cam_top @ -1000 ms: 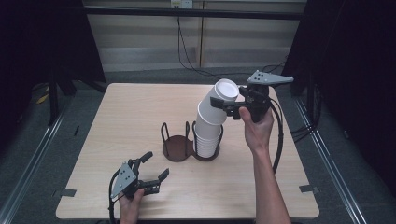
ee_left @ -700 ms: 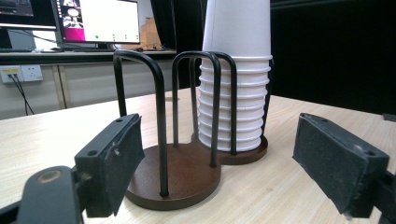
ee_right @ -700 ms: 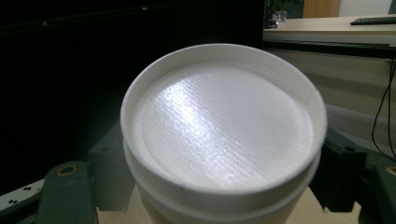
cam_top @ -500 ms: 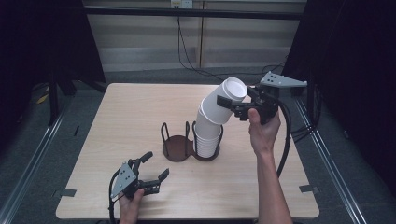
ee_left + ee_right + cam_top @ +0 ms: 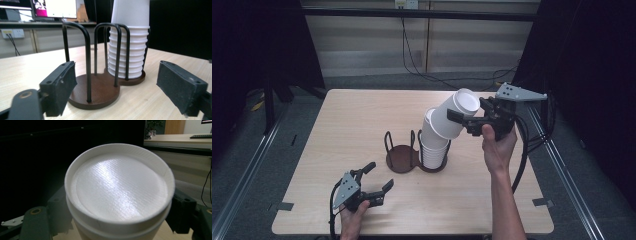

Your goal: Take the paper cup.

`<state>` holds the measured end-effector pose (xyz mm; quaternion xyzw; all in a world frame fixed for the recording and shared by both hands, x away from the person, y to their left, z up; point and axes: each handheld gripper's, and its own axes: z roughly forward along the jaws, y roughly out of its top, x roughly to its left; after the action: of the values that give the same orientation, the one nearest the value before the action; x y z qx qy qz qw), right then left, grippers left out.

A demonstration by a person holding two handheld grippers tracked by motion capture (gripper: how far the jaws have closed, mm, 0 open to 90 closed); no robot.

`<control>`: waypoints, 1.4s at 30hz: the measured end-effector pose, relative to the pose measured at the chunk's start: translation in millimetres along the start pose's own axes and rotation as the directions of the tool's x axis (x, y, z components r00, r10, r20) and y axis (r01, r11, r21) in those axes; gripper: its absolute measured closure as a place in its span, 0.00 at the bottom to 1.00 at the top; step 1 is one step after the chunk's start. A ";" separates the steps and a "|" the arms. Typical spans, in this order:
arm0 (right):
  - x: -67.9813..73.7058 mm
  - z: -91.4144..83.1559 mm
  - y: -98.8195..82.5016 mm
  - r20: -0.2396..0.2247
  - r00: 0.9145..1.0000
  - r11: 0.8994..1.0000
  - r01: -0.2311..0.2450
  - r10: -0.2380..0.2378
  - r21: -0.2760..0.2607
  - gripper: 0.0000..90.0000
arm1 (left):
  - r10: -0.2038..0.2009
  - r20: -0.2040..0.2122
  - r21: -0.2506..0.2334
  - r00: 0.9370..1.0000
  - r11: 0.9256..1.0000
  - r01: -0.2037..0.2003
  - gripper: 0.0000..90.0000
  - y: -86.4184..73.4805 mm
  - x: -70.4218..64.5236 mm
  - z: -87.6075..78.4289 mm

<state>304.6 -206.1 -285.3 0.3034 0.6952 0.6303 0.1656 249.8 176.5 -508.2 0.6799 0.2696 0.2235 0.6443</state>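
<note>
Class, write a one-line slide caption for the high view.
Right gripper tilts the top cup off the stack in the holder; left gripper rests open.

We see the pale wooden table [image 5: 362, 130] evenly lit from above against dark surroundings, with soft, short shadows. Glare streaks across the upturned white paper cup's base [image 5: 120, 187]; its near black jaws blur.

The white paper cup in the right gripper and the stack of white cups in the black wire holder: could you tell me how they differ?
The white paper cup is single, tilted and lifted off, base upward; the stack of white cups is many, nested and upright. The right gripper clamps the cup; the stack stands in the black wire holder. Both are white, upside down.
</note>
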 end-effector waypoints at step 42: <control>41.9 8.5 -67.1 -0.123 0.992 0.999 -0.010 0.016 0.052 0.25 | 0.015 0.241 0.049 0.970 0.998 -0.028 0.18 45.1 -23.1 14.7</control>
<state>263.6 -174.5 -345.8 0.2726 0.7180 0.6309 0.1103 245.5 149.2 -463.3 0.7213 0.1879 0.1395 0.6519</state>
